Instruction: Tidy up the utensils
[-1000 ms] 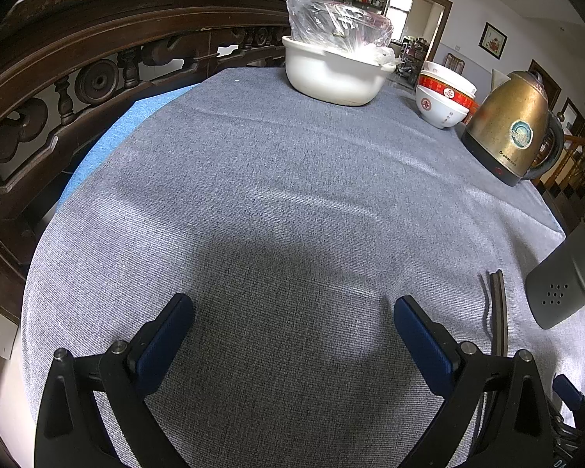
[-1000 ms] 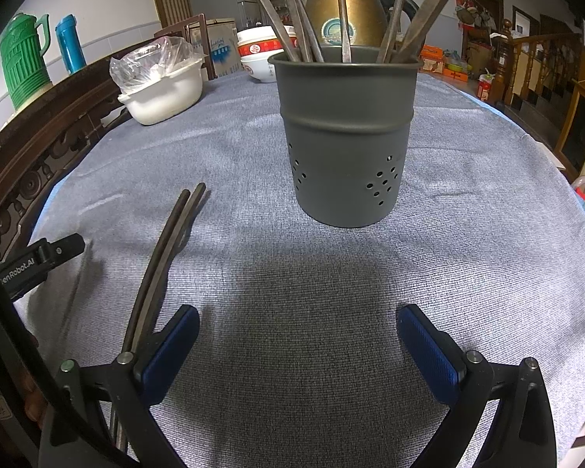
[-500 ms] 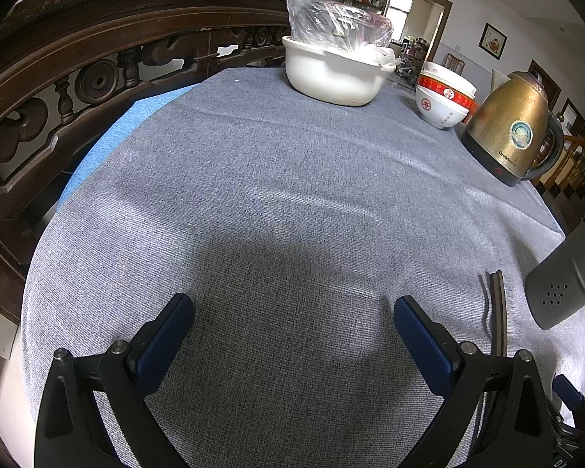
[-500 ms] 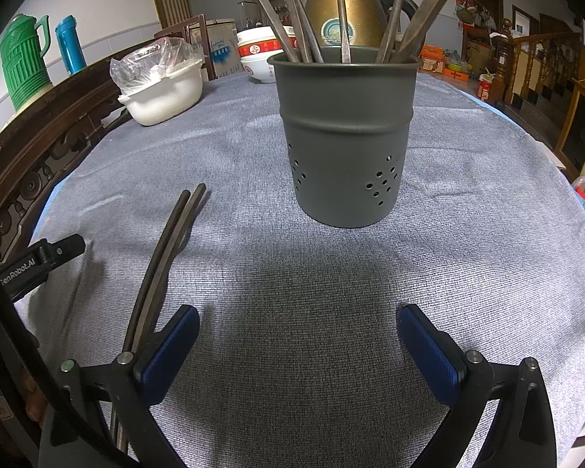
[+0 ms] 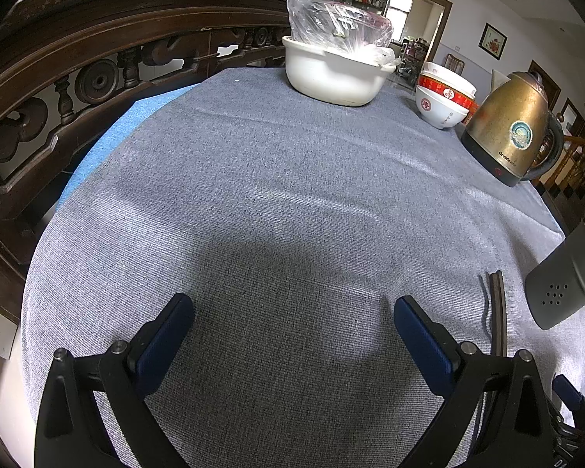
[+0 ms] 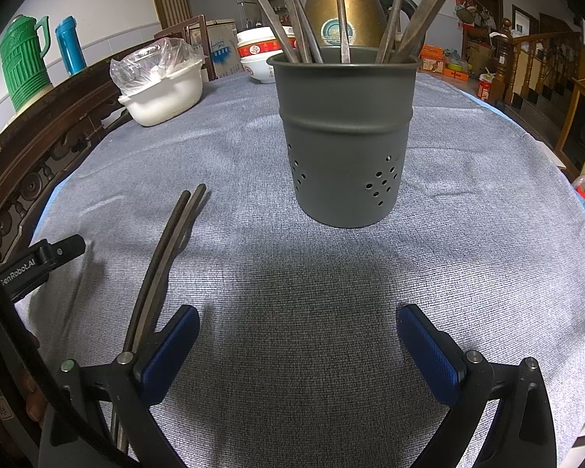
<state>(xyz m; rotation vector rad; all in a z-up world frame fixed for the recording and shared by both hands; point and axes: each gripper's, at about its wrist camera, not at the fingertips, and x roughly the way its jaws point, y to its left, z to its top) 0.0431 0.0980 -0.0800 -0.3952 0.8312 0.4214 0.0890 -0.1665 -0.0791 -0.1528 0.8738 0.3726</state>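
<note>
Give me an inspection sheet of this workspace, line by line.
Surface: grey cloth over the table.
Job's things: grey holder upright with several utensils; chopstick pair lying loose to its left.
Clutter: white tub with plastic bag, stacked bowls, brass kettle.
Grippers: left gripper and right gripper open, empty.
Cables: black cable at the right view's left edge.
Surroundings: carved wooden chair back, green jug.

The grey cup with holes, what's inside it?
Several long thin metal utensil handles stick up out of the grey cup, leaning on its rim. Their lower ends are hidden by the cup's wall, so I can't tell what kind they are.
</note>
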